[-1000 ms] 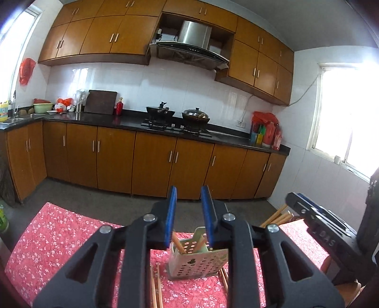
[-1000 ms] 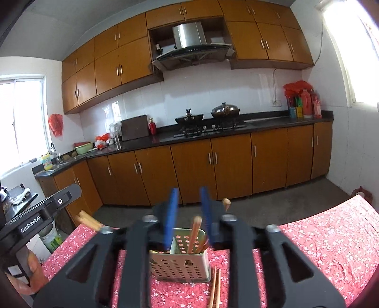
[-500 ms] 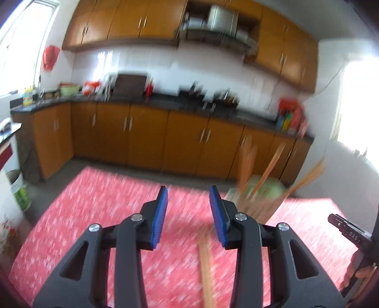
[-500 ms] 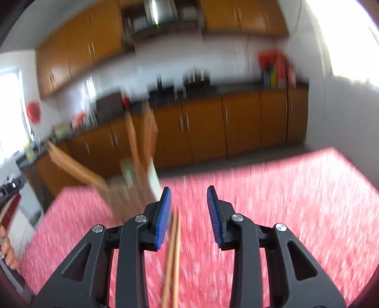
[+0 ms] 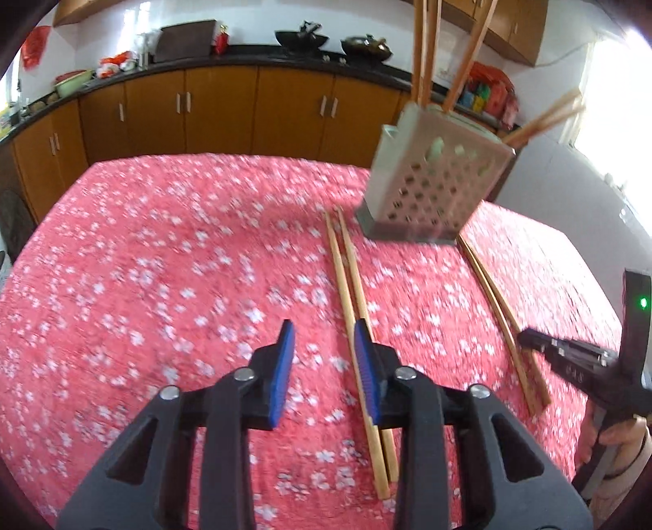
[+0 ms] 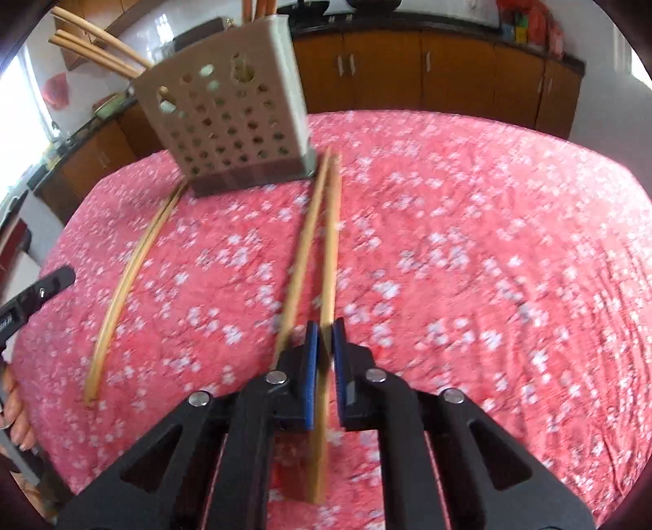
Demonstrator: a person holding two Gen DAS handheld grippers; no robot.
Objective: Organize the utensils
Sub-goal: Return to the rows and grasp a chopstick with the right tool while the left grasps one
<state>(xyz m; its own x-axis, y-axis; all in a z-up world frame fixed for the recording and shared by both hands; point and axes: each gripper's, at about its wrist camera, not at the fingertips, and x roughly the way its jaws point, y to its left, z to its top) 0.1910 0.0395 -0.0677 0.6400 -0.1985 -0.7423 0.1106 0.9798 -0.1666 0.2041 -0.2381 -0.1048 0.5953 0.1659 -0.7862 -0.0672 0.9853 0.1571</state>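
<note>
While the right claw [image 6: 322, 342] has just pinched shut on one chopstick [image 6: 329, 244] at six o'clock from the holder [image 6: 228, 118], the left claw [image 5: 322, 358] stands narrowly open, empty, its pair [image 5: 350, 293] beside it. Light, stiff, slick sticks: grip mid-shaft. No readable writing.

open cloth [image 5: 163, 252] left of utensil holder [image 5: 436, 179]

I'm seeing wooden base cabinets [image 5: 220, 110] under a dark countertop [image 5: 252, 61], white tiled wall [image 5: 252, 24] behind, bright window [image 5: 615, 93] at right.
</note>
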